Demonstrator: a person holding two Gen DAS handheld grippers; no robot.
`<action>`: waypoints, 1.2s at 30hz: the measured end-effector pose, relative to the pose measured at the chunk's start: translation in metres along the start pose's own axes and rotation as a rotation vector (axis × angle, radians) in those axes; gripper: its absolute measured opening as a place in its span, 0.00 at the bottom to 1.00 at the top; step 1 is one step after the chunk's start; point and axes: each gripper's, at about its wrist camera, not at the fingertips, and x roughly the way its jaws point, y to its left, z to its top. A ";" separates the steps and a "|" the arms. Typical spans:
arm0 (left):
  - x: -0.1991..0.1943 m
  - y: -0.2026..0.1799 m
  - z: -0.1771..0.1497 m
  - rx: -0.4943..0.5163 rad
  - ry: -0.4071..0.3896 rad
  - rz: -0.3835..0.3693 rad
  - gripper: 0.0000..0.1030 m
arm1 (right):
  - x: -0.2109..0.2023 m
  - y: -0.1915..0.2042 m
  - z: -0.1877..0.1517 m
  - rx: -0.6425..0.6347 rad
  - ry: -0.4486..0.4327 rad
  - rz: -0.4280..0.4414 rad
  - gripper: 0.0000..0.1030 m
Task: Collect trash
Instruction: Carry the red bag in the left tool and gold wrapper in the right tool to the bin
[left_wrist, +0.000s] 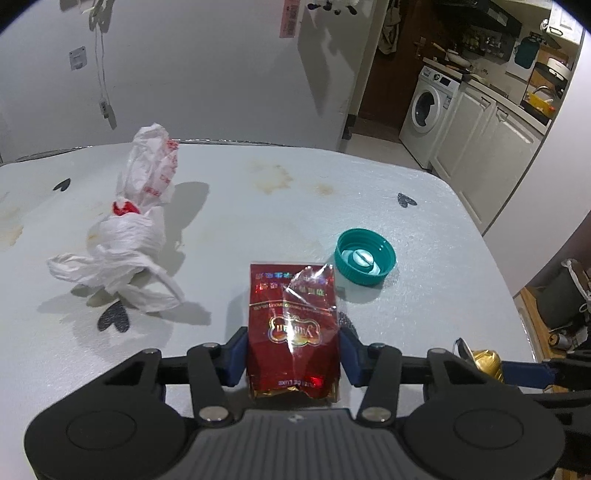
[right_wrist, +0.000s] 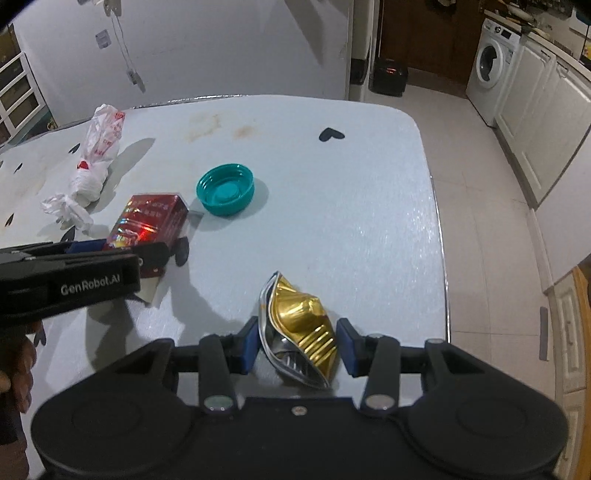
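Observation:
A red cigarette pack (left_wrist: 293, 328) lies on the grey table between the pads of my left gripper (left_wrist: 293, 350), which is shut on it; the pack also shows in the right wrist view (right_wrist: 147, 221). A crushed gold can (right_wrist: 301, 332) sits between the pads of my right gripper (right_wrist: 297, 345), which is shut on it; its edge shows in the left wrist view (left_wrist: 484, 363). A teal bottle cap (left_wrist: 365, 256) lies open side up just beyond the pack. A crumpled white plastic bag (left_wrist: 129, 229) lies at the left.
The table (right_wrist: 351, 206) has a rounded right edge with tiled floor (right_wrist: 480, 192) beyond it. A white wall stands behind the table. A washing machine (left_wrist: 428, 107) and white cabinets (left_wrist: 484, 136) are at the far right.

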 end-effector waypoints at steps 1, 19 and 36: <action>-0.004 0.001 -0.001 0.000 -0.003 -0.002 0.49 | -0.001 0.000 -0.001 0.003 0.004 0.004 0.43; -0.105 0.009 -0.017 0.006 -0.058 0.006 0.49 | -0.080 0.008 -0.009 0.027 -0.120 0.014 0.39; -0.163 -0.008 -0.033 0.013 -0.115 0.002 0.49 | -0.150 0.009 -0.038 0.042 -0.231 0.003 0.39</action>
